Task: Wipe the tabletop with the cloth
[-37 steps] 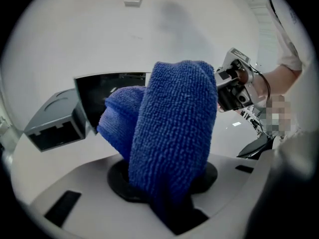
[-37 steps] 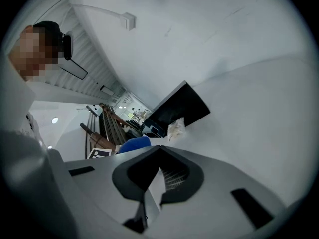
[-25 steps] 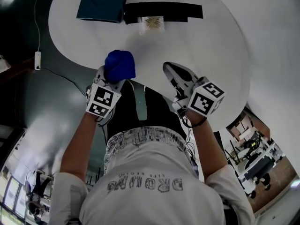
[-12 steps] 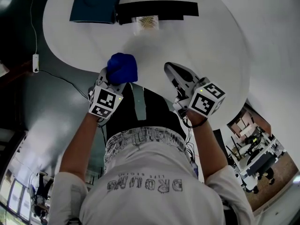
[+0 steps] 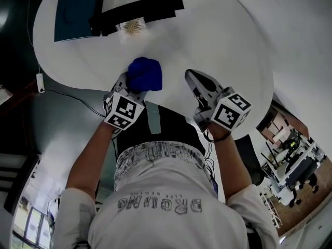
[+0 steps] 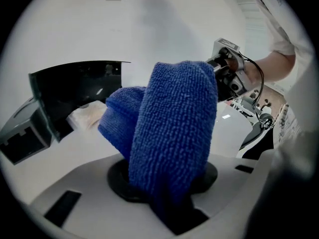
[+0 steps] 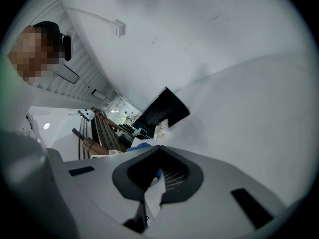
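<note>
- The bunched blue terry cloth (image 5: pixel 144 74) sits in the tips of the left gripper (image 5: pixel 133 88) and rises out of them as a thick folded wad.
- The cloth hangs over the near rim of the round white tabletop (image 5: pixel 223 45); I cannot tell whether it touches the surface.
- The left gripper's jaws are clamped on the cloth, which hides their tips.
- The right gripper (image 5: pixel 191 77) is just right of the cloth, apart from it, also over the near rim.
- Its jaws are pressed together at the tips and grip nothing.
- Count: one cloth and two grippers.
- At the far side of the table lie one dark blue flat panel (image 5: pixel 75 9), one long black strip (image 5: pixel 140 12) and one small crumpled pale packet (image 5: pixel 132 27) just below the strip.
</note>
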The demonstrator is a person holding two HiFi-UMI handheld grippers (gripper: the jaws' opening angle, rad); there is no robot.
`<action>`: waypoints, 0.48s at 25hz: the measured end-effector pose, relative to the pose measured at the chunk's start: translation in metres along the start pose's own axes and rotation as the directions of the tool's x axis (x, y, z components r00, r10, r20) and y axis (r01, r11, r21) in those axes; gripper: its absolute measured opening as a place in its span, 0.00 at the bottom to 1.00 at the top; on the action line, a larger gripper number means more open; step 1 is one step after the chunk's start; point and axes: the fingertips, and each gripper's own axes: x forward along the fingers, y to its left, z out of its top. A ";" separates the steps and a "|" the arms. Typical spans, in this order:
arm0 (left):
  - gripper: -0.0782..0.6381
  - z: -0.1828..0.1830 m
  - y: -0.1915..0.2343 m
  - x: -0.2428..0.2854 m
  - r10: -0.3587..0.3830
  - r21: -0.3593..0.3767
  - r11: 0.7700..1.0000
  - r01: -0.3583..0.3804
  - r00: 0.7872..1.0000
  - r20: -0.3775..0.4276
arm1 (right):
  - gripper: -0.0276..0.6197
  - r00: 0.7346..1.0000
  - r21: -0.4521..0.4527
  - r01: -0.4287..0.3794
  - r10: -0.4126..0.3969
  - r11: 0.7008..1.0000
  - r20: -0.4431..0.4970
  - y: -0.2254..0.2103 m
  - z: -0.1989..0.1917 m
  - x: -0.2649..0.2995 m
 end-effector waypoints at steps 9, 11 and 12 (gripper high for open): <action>0.32 0.046 -0.040 0.059 -0.090 0.095 0.991 0.091 0.996 -0.018 | 0.05 0.993 0.068 0.049 -0.056 0.996 0.103 -0.048 0.015 -0.060; 0.32 0.054 -0.049 0.072 -0.113 0.119 0.986 0.116 0.993 -0.028 | 0.05 0.989 0.087 0.064 -0.075 0.994 0.131 -0.060 0.017 -0.074; 0.32 0.059 -0.054 0.078 -0.123 0.131 0.983 0.126 0.992 -0.031 | 0.05 0.986 0.096 0.070 -0.083 0.993 0.144 -0.065 0.019 -0.081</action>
